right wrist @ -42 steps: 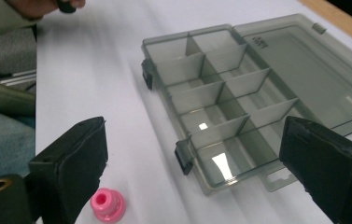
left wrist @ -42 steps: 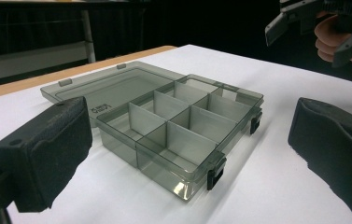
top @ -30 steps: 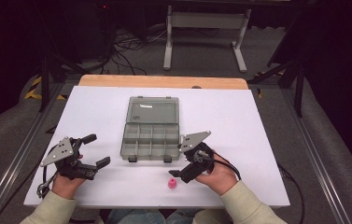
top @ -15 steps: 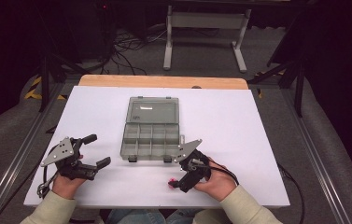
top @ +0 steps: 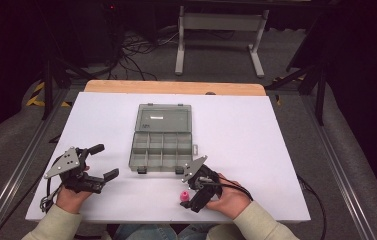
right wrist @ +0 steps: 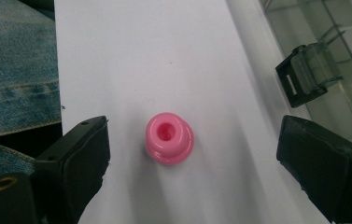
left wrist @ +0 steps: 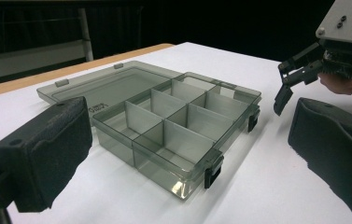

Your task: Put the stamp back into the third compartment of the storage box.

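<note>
Standing on the white table (right wrist: 131, 56), pink plug (right wrist: 169, 138) sits untouched between right gripper's (right wrist: 192, 163) wide-open fingers.

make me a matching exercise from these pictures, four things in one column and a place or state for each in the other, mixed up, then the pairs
Things:
1. pink piece
2. organizer box
3. left gripper
4. right gripper

Place or state:
A. lid laid open flat, compartments empty
B. open, held off to the box's left, nothing between its jaws
C. on the white table, between two open jaws, not touched
D. open, jaws either side of the pink piece

Pairs: 1-C, 2-A, 3-B, 4-D
</note>
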`<state>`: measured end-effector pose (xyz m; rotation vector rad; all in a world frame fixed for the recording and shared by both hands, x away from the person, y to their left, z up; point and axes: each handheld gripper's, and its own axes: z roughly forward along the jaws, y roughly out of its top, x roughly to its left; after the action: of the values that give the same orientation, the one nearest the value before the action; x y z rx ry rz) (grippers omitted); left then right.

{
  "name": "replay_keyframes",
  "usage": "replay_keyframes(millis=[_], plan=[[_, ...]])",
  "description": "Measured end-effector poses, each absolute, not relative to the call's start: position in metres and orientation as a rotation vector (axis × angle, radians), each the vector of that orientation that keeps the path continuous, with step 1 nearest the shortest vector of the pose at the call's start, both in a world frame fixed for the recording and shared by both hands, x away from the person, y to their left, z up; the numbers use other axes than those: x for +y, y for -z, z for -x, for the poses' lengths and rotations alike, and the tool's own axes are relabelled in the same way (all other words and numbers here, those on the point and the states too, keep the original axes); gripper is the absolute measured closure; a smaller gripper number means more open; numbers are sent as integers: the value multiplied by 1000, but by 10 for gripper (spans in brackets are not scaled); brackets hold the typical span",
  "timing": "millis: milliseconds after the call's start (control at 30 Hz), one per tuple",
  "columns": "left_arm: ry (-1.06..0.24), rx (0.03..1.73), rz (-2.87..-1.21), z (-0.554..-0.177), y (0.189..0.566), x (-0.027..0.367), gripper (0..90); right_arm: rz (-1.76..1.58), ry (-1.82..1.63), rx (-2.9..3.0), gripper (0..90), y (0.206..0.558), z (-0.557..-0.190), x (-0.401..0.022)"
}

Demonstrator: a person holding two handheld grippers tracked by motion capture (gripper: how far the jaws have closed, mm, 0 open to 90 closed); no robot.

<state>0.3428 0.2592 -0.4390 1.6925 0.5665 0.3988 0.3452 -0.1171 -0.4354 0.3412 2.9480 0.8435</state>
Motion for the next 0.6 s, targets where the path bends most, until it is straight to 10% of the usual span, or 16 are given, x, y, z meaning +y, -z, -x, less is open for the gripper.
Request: replay_keyframes(millis=[233, 600], plan=[[-399, 567, -1693, -343, 439, 259, 6, -313, -831, 2959, 129, 437, -345, -115], [-398, 565, -1697, -343, 439, 259, 6, -241, -816, 2949, 422, 436, -340, -111]])
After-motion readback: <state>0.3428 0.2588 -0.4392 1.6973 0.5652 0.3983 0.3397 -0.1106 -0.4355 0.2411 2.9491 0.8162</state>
